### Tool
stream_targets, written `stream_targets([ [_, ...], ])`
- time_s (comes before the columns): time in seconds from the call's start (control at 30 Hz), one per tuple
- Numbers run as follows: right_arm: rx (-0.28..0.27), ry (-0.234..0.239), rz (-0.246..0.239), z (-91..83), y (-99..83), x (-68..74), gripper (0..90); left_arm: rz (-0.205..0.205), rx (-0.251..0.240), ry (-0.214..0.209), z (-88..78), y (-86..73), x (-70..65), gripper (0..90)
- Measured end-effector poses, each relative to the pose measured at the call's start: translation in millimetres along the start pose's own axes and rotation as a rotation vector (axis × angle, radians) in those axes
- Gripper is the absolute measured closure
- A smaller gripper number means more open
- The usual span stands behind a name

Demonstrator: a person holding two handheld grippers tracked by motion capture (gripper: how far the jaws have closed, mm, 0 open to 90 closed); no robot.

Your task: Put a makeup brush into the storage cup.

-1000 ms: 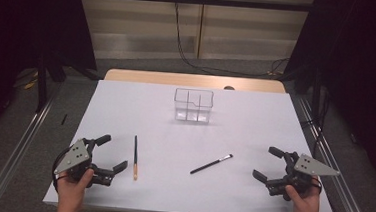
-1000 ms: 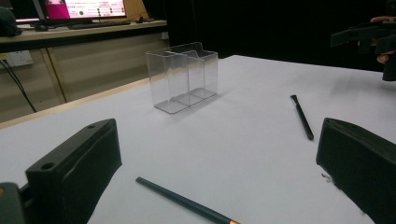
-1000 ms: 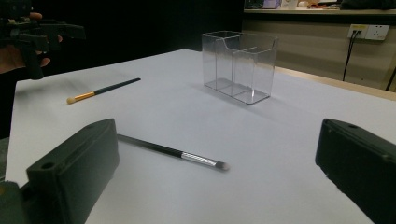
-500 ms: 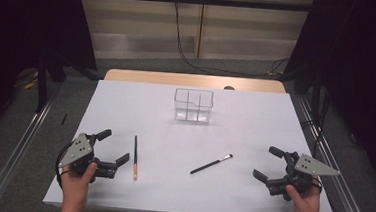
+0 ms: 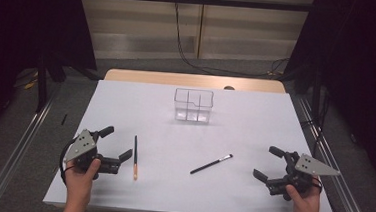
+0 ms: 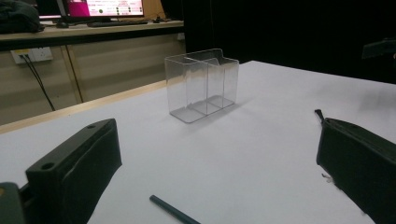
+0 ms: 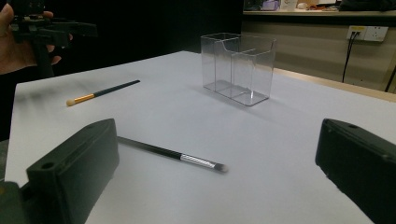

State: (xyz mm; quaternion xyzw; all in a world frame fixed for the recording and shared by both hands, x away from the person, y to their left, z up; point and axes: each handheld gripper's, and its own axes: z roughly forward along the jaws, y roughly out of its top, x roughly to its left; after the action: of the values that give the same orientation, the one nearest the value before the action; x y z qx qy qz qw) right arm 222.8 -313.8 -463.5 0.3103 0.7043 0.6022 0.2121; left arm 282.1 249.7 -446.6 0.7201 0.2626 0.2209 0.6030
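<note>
clear plastic holder [image 5: 193,105] stands between slim brushes [image 5: 135,157].

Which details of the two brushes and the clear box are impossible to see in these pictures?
- Gold-tipped brush: left gripper view, bottom edge cuts it off.
- Silver-banded brush: right gripper view, handle end hidden behind the right hand-held gripper's jaw.
- Clear box: high view, too small to tell the compartment count.

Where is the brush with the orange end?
In the high view, the orange-tipped brush lies on the table's left side, just right of the left tongs, nearer the person than the clear box.
</note>
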Motion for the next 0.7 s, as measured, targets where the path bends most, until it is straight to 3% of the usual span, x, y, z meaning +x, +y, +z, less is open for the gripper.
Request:
stream_targets([
  [0.7, -0.008, 0.000, 0.003, -0.6, 0.6, -0.9, 0.0, -0.010, -0.010, -0.001, 21.9, 5.5, 4.6, 0.0],
])
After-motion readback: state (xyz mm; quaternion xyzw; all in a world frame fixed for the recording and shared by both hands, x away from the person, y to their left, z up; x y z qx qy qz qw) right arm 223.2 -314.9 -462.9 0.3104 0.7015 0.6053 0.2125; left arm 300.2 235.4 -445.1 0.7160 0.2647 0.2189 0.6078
